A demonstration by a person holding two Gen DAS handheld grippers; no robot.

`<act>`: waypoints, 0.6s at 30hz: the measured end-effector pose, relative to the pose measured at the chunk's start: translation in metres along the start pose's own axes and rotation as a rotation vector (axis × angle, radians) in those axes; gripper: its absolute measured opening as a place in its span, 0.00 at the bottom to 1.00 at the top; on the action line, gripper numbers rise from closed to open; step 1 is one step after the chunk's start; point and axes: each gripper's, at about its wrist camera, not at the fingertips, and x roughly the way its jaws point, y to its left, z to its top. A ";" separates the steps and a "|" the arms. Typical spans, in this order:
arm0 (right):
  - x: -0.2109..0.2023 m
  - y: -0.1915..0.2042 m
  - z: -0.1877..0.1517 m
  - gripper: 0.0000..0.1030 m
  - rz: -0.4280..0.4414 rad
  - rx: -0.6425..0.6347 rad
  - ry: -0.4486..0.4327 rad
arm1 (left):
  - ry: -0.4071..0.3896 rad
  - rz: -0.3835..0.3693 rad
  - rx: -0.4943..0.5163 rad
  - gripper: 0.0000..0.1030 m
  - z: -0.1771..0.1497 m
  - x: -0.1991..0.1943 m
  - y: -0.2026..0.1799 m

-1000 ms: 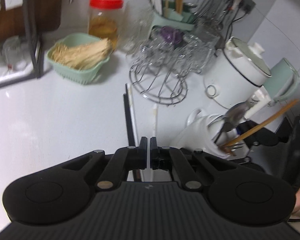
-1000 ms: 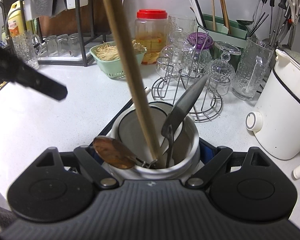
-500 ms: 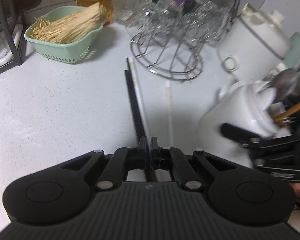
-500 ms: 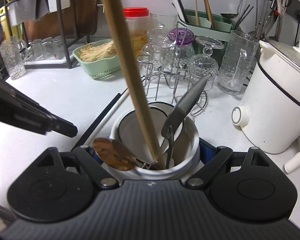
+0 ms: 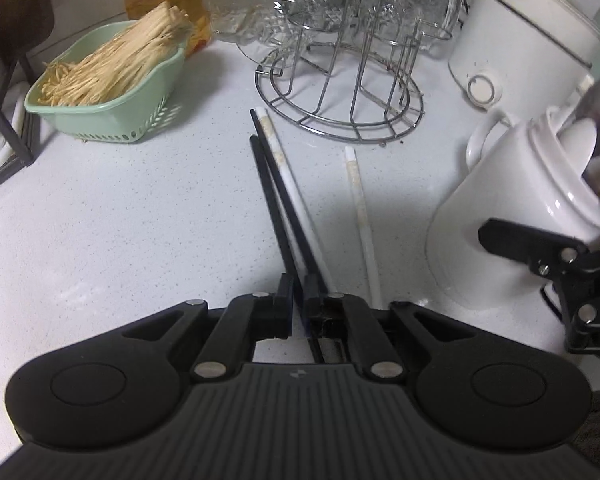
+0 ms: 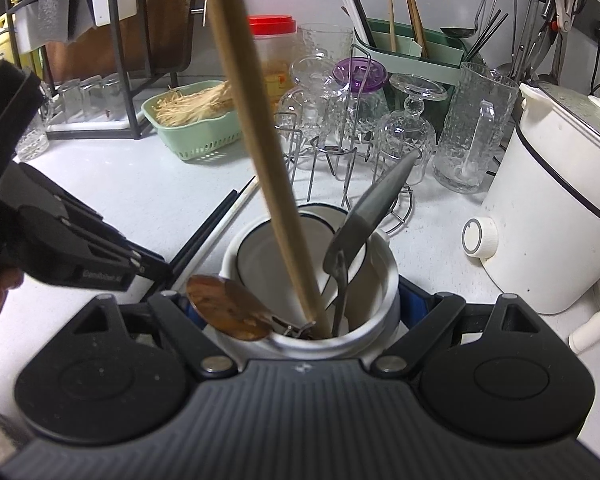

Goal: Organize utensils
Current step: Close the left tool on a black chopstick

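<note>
Two black chopsticks (image 5: 272, 184) and a white chopstick (image 5: 288, 172) lie together on the white counter, with a second white chopstick (image 5: 360, 208) a little to their right. My left gripper (image 5: 298, 300) hangs low over their near ends. Its jaws are opening, a narrow gap apart, and the black chopsticks run into that gap without being pinched. My right gripper (image 6: 308, 312) is shut on a white utensil pot (image 6: 376, 280), seen tilted in the left wrist view (image 5: 512, 208). The pot holds a long wooden handle (image 6: 256, 120), a metal spoon (image 6: 372, 208) and a brown spoon (image 6: 228, 308).
A green basket (image 5: 112, 120) of thin sticks sits at the back left. A wire rack (image 5: 340, 112) of upturned glasses stands just beyond the chopstick tips. A white cooker (image 5: 528, 52) is at the right, and a green utensil holder (image 6: 412, 56) stands against the wall.
My left gripper has sunk toward the counter and closed in on the chopsticks' near ends, and its shut jaws have parted slightly. The right gripper still holds the pot in place.
</note>
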 end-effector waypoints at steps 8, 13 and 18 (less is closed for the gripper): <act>0.002 0.001 0.002 0.88 -0.006 0.004 -0.002 | 0.002 0.057 -0.005 0.07 0.006 0.004 0.000; 0.002 0.001 0.002 0.88 -0.008 0.007 0.005 | 0.006 0.061 -0.048 0.05 0.000 -0.001 0.004; 0.002 0.001 0.003 0.88 -0.001 0.004 0.010 | 0.023 0.037 -0.127 0.04 -0.022 -0.015 0.010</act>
